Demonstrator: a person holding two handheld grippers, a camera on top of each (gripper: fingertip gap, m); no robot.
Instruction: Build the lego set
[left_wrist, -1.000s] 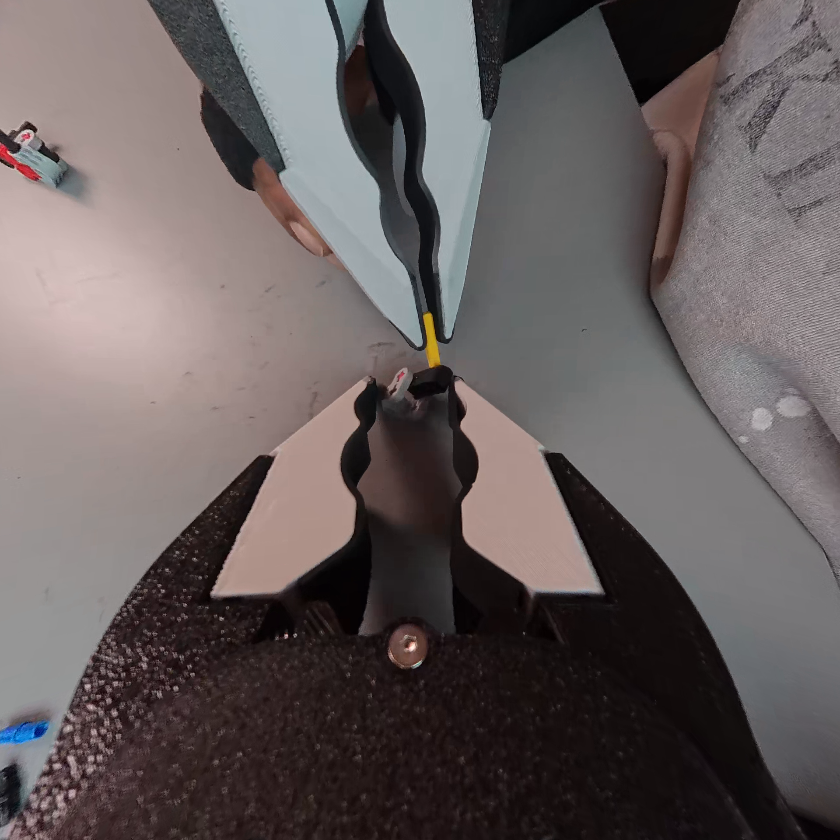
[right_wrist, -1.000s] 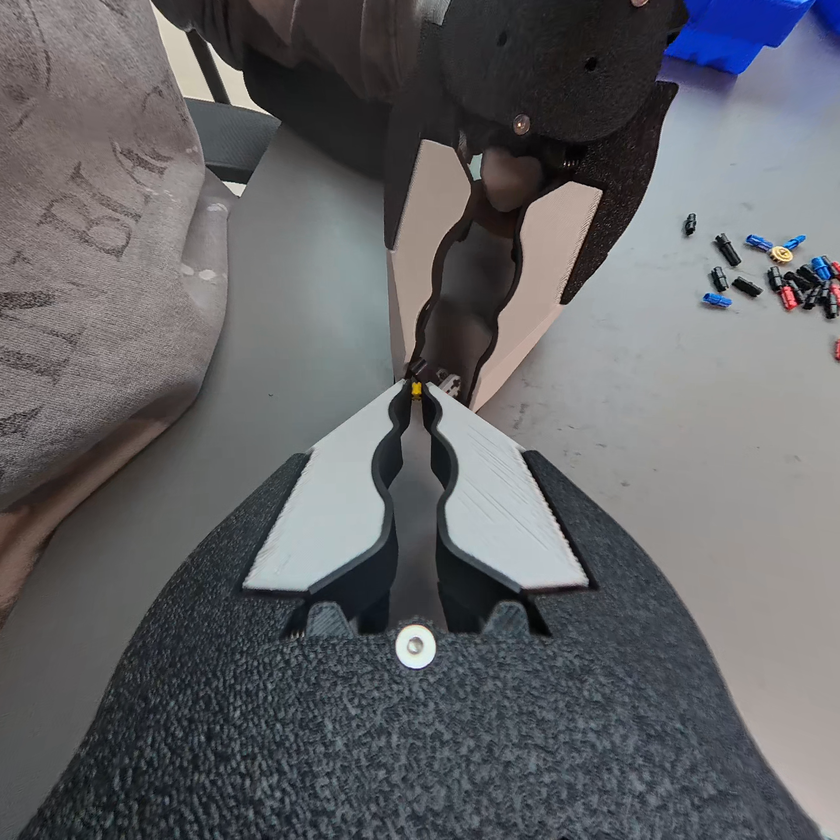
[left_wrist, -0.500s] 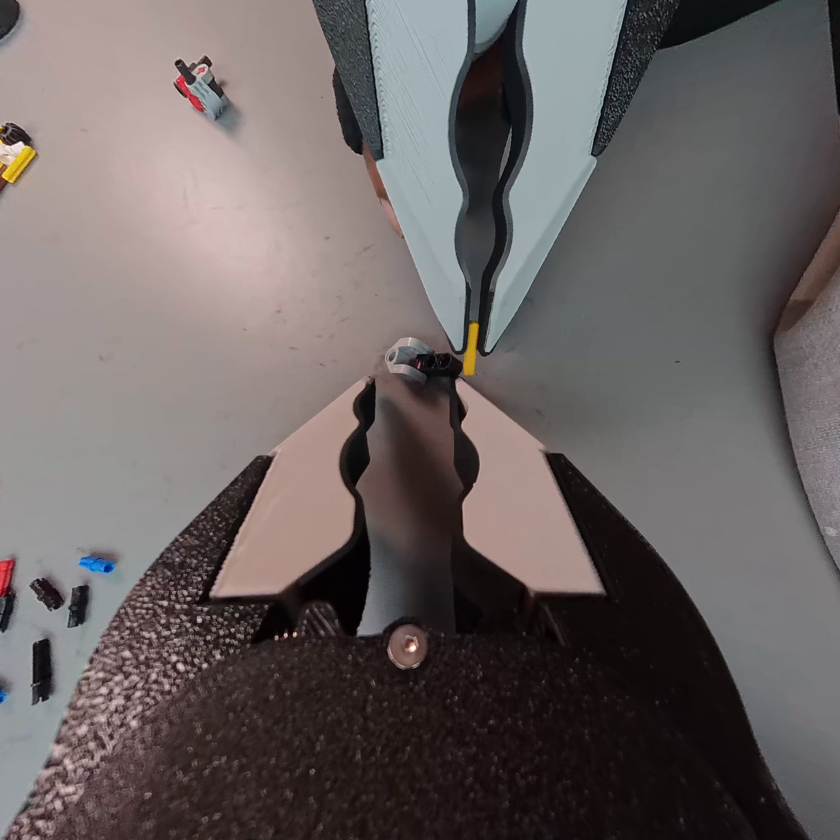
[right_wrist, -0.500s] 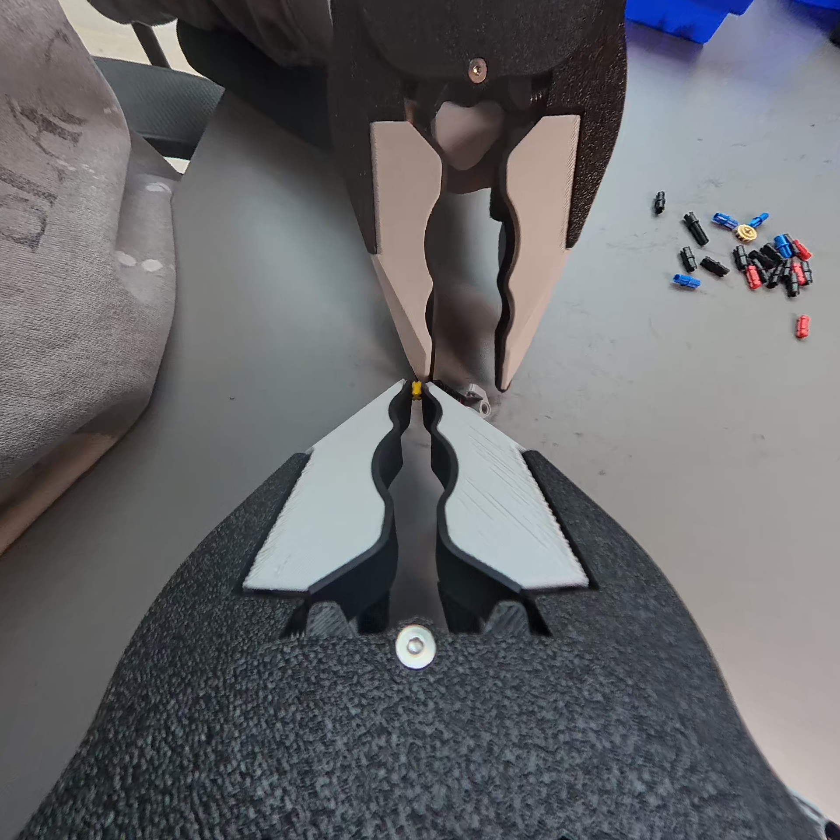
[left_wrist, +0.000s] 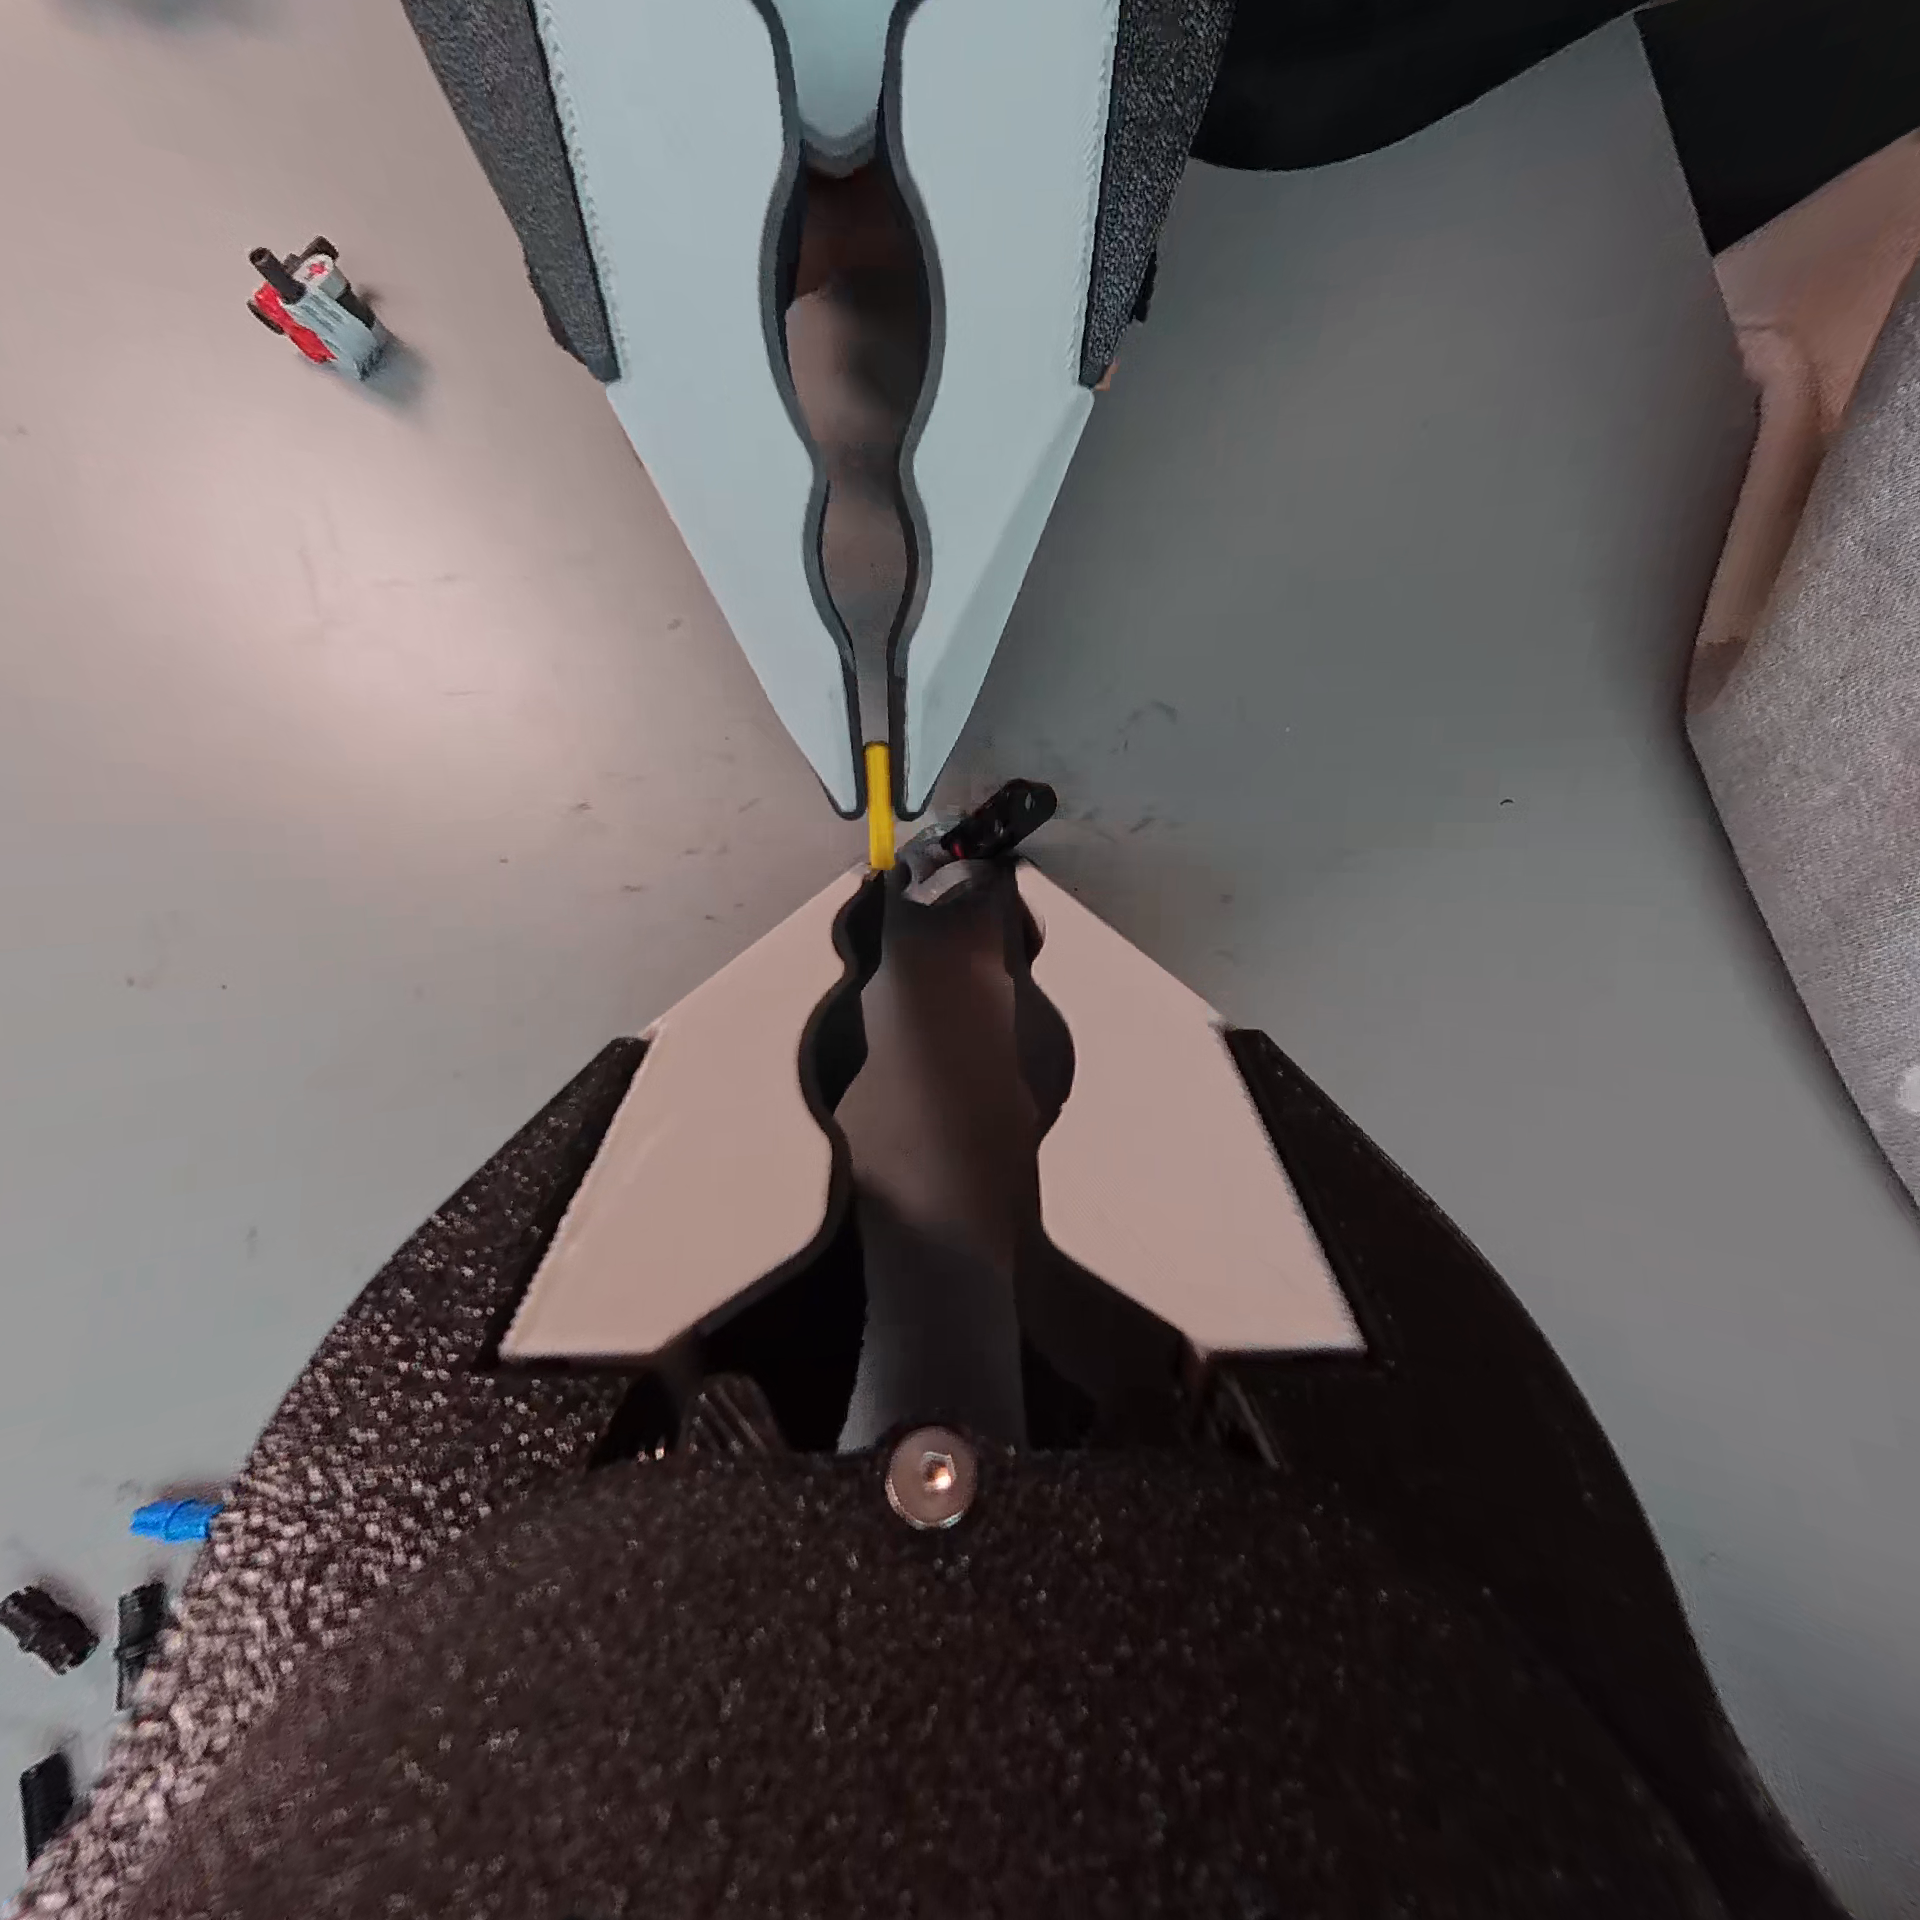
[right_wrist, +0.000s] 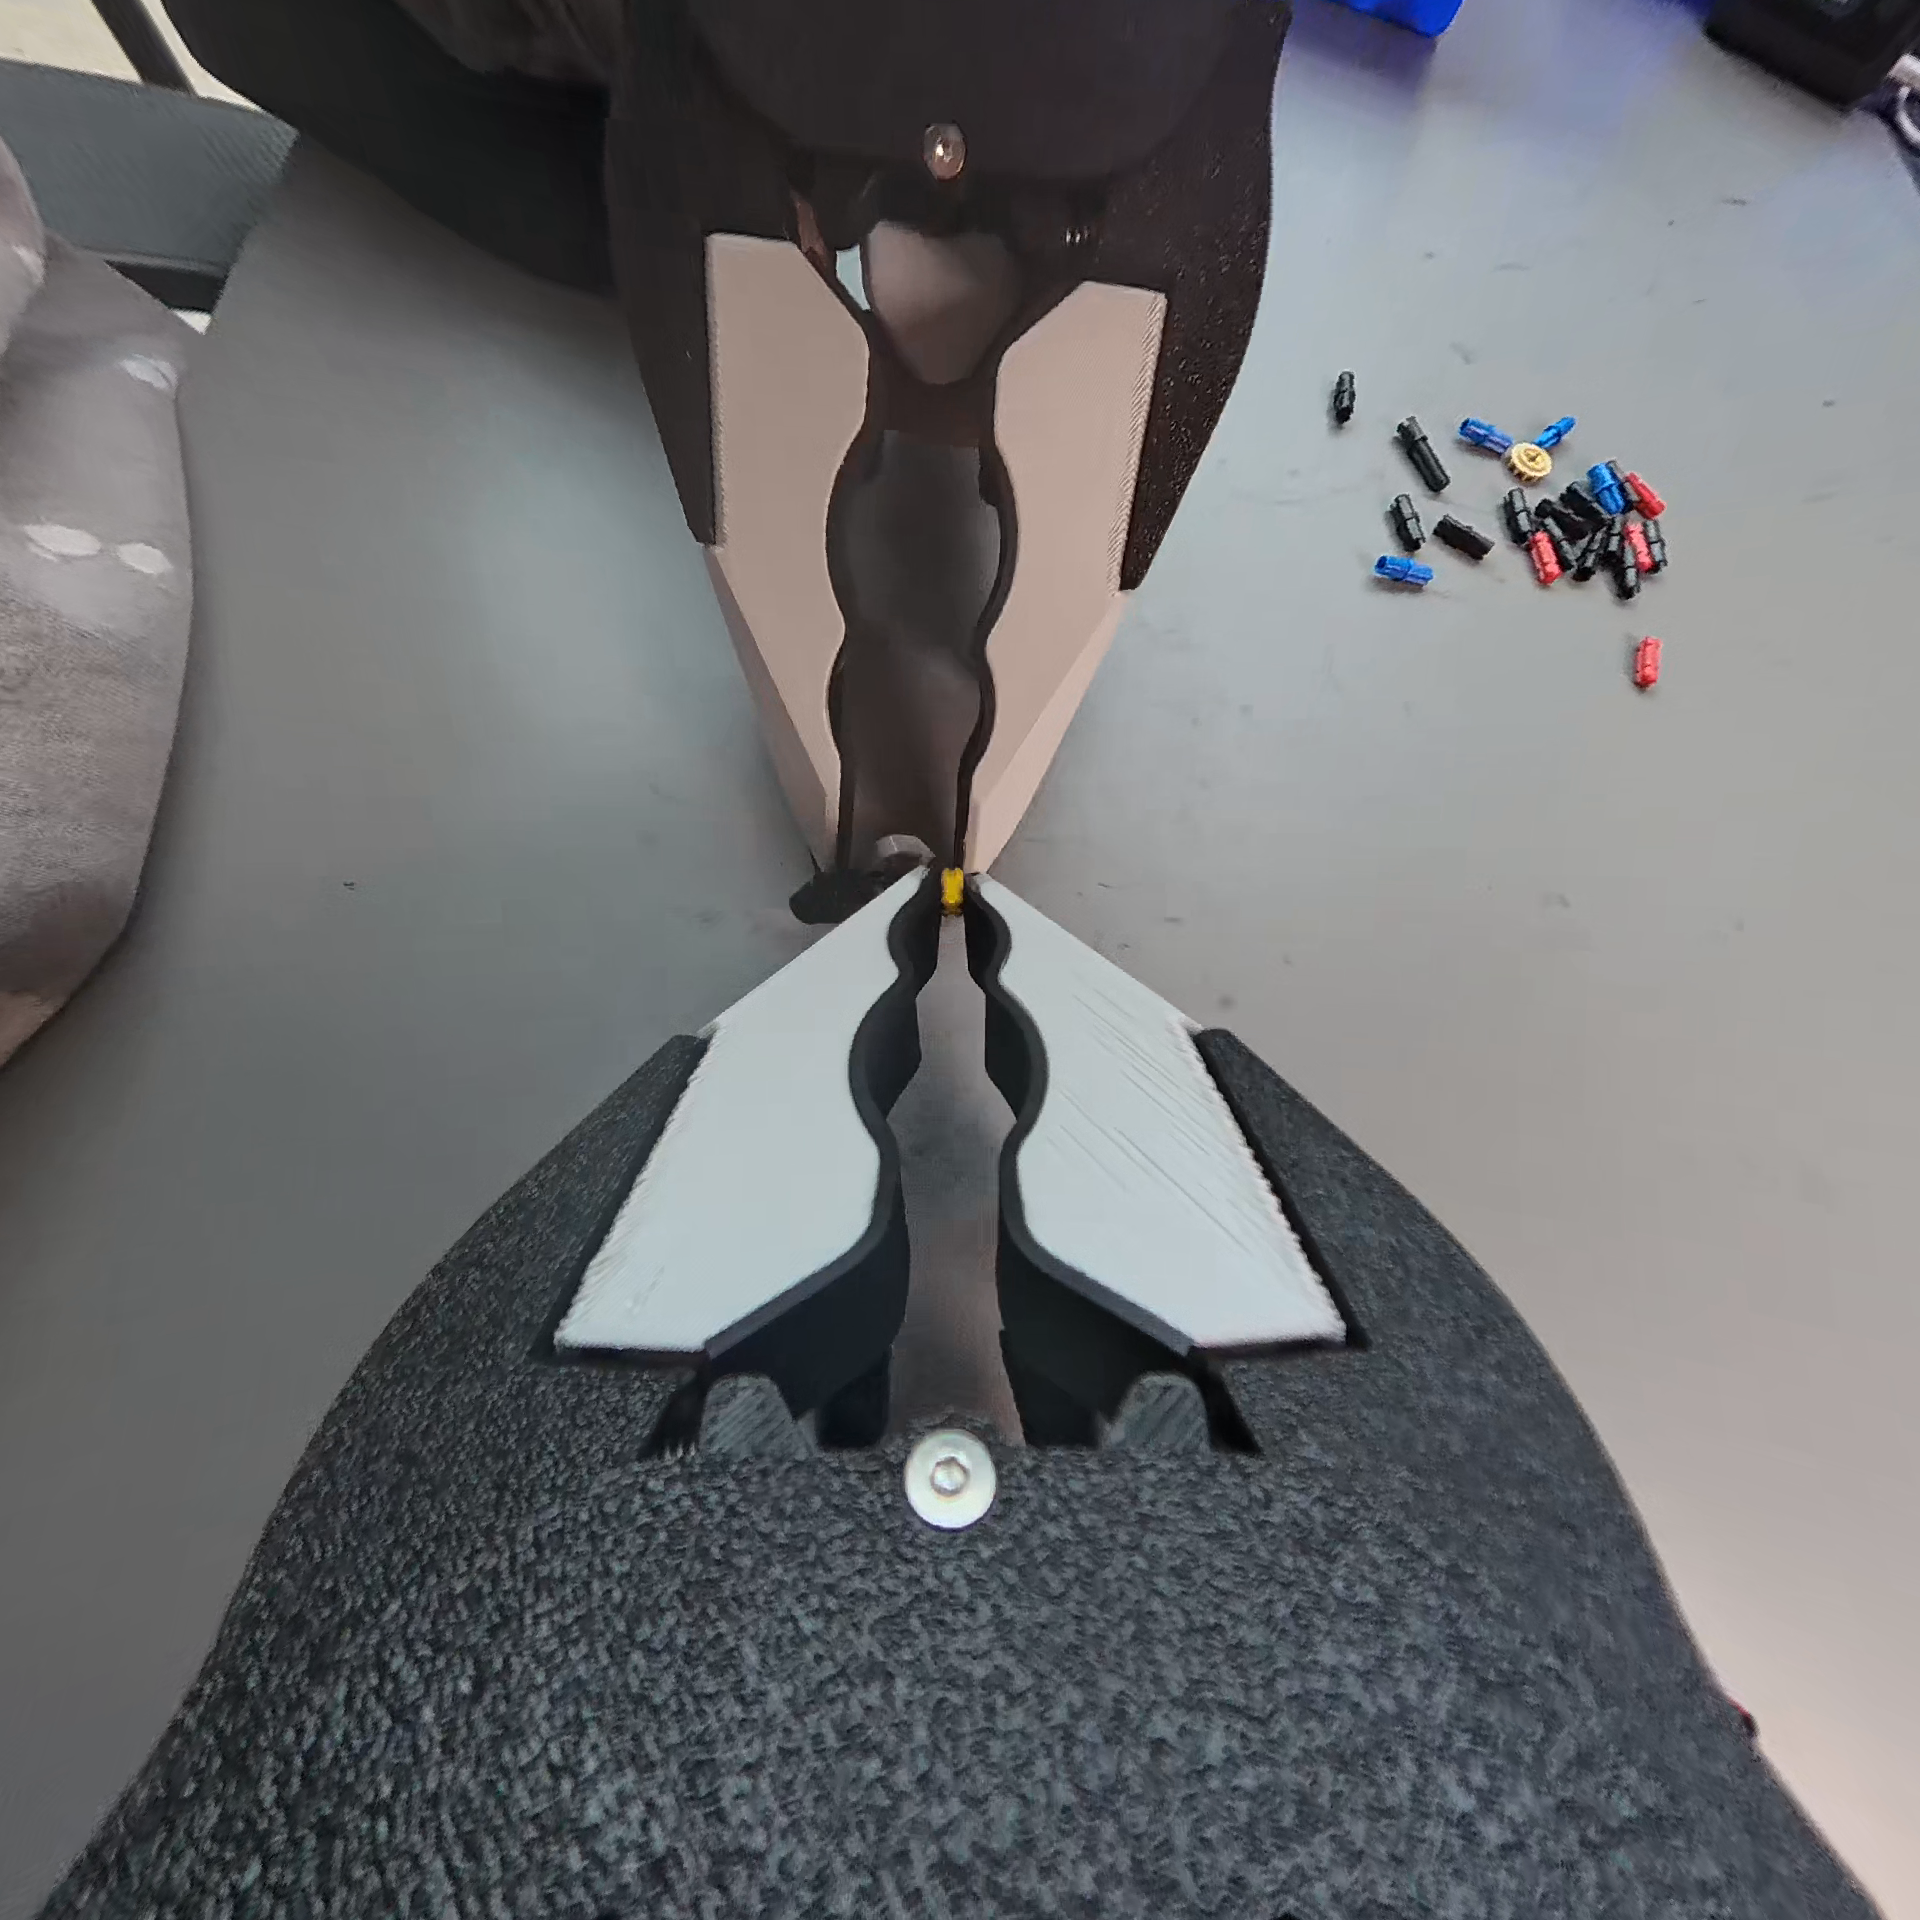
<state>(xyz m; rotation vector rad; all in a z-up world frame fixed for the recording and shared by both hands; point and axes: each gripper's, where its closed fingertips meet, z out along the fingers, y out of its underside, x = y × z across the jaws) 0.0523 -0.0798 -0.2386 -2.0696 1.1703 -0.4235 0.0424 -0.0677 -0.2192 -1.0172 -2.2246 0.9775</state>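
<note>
on the grey desk, a small red, grey and black lego sub-assembly lies far left. the left gripper has its fingers apart, a small grey and black lego connector piece at their tips. the right gripper has its fingers clamped on a thin yellow lego axle, just beside that connector. a cluster of black, blue and red lego pins lies well apart at right.

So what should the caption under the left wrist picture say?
Right claw pinches a yellow axle beside the grey-and-black piece at the left claw tips.
</note>
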